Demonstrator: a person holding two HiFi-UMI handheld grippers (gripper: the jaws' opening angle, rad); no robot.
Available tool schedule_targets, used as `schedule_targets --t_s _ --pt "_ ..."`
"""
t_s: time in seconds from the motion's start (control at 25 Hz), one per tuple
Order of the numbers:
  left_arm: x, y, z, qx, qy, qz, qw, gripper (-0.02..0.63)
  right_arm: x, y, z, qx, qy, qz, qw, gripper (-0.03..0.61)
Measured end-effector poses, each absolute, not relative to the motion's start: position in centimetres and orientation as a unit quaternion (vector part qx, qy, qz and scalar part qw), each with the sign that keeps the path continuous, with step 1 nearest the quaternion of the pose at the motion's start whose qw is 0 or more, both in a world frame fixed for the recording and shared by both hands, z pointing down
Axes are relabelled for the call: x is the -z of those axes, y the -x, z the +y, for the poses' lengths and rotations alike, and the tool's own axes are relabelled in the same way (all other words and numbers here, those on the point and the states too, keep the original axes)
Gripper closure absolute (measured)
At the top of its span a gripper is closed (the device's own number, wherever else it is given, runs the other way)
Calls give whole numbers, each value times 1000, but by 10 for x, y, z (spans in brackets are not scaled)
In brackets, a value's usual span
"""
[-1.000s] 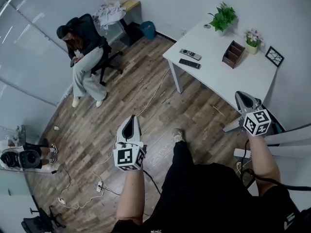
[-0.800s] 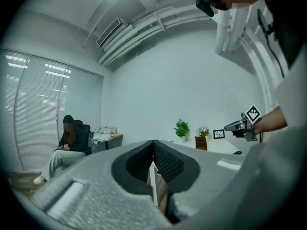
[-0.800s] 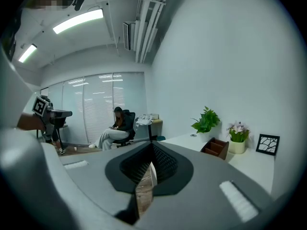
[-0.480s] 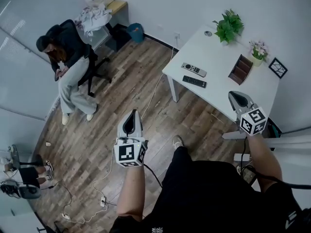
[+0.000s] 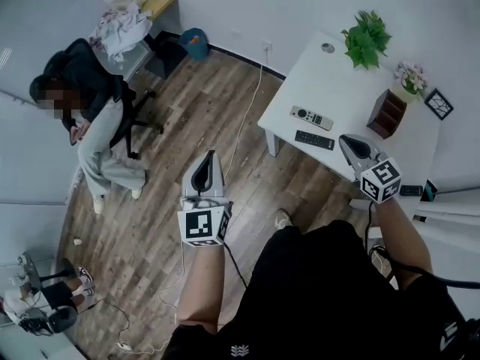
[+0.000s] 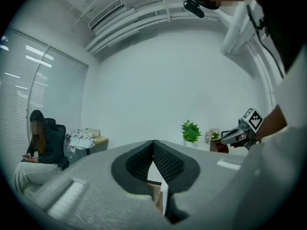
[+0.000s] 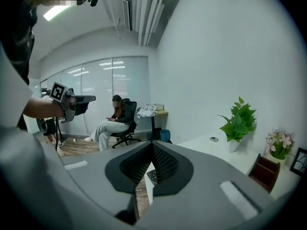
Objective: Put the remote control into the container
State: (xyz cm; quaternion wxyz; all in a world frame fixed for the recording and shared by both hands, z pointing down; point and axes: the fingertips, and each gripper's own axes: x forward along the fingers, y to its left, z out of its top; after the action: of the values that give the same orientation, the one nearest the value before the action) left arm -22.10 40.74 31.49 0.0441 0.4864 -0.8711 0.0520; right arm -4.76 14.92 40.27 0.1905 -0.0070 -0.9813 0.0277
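Two remotes lie on the white tabletop, both outside the brown container, so none of the task is done yet. Take the container as your mark. The light grey remote lies to its left in the head view, apart from it. The black remote lies just beside the grey one, lower left of the container and nearer to you. The task names only one remote, and I cannot tell which is meant.

Your right tongs hang below and left of the container, close by the black remote's end but not touching it. Their jaws are pressed together with nothing between them. Your left tongs are far to the container's left, out over the wooden floor, jaws likewise closed and empty.

As I judge it, everything is left to do: open one pair, take a remote, carry it across to the container and set it inside.
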Motion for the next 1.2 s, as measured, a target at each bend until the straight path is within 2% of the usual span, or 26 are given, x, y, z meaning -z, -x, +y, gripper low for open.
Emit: schedule_targets --t_s 0.2,0.56,0.72,1.0,1.2 --pt "-326 249 378 -44 -505 -860 53 612 -419 67 142 -25 2 -976 216 577" --pt "-365 251 341 -42 -522 -846 96 612 -454 97 141 -24 41 -967 249 575" --pt "-376 256 326 -50 -515 -850 97 612 -484 115 144 -21 77 -961 264 575" --pt "-418 264 300 -45 -493 -858 137 612 -544 127 139 -14 131 -945 301 574" --pt "-440 261 293 -39 -489 -857 157 612 -565 130 150 17 179 -929 324 486"
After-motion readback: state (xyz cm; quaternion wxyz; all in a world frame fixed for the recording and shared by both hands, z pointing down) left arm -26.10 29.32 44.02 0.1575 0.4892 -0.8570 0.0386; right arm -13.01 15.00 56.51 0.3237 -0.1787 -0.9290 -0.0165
